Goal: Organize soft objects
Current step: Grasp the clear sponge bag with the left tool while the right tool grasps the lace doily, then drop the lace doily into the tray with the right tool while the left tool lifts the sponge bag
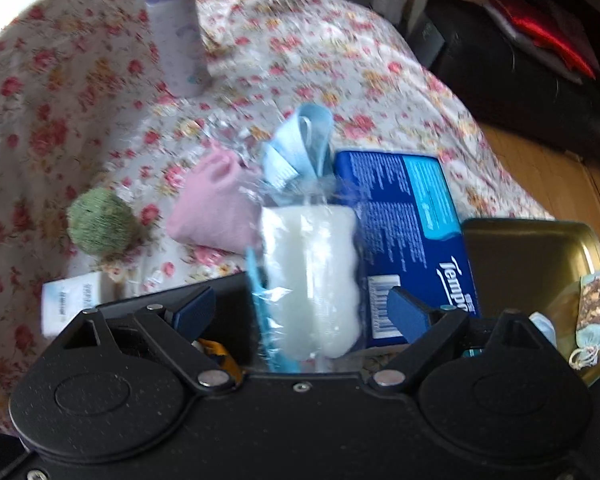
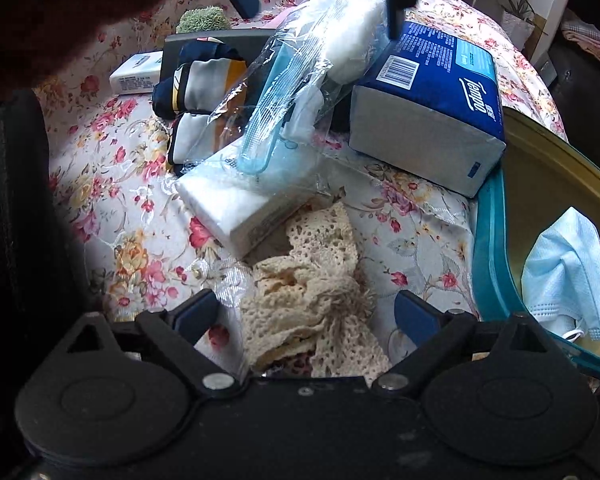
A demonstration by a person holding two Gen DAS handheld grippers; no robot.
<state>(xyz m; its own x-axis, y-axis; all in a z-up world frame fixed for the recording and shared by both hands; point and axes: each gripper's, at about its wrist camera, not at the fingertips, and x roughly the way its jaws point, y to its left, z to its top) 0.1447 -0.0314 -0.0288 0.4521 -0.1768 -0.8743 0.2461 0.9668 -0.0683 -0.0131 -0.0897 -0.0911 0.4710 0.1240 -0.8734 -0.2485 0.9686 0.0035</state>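
My left gripper point(image 1: 300, 306) is open, its blue pads either side of a white sponge in a clear plastic bag point(image 1: 310, 276); the pads stand apart from it. The bag also shows in the right wrist view point(image 2: 320, 36), leaning over a white tissue pack point(image 2: 236, 204). My right gripper point(image 2: 306, 316) is open over a cream crocheted lace cloth point(image 2: 312, 292) lying on the floral bedspread point(image 2: 112, 184). A pink pouch point(image 1: 216, 208) and a green fuzzy ball point(image 1: 100, 220) lie to the left. A light blue face mask point(image 2: 568, 276) lies in the gold tin tray point(image 2: 540, 184).
A blue Tempo tissue pack point(image 1: 412, 216) lies right of the sponge, against the tray point(image 1: 528, 264). A folded navy and white cloth point(image 2: 196, 80) rests on a dark box. A lilac bottle point(image 1: 176, 36) stands far back. A small white box point(image 1: 68, 300) lies left. Wooden floor lies right of the bed.
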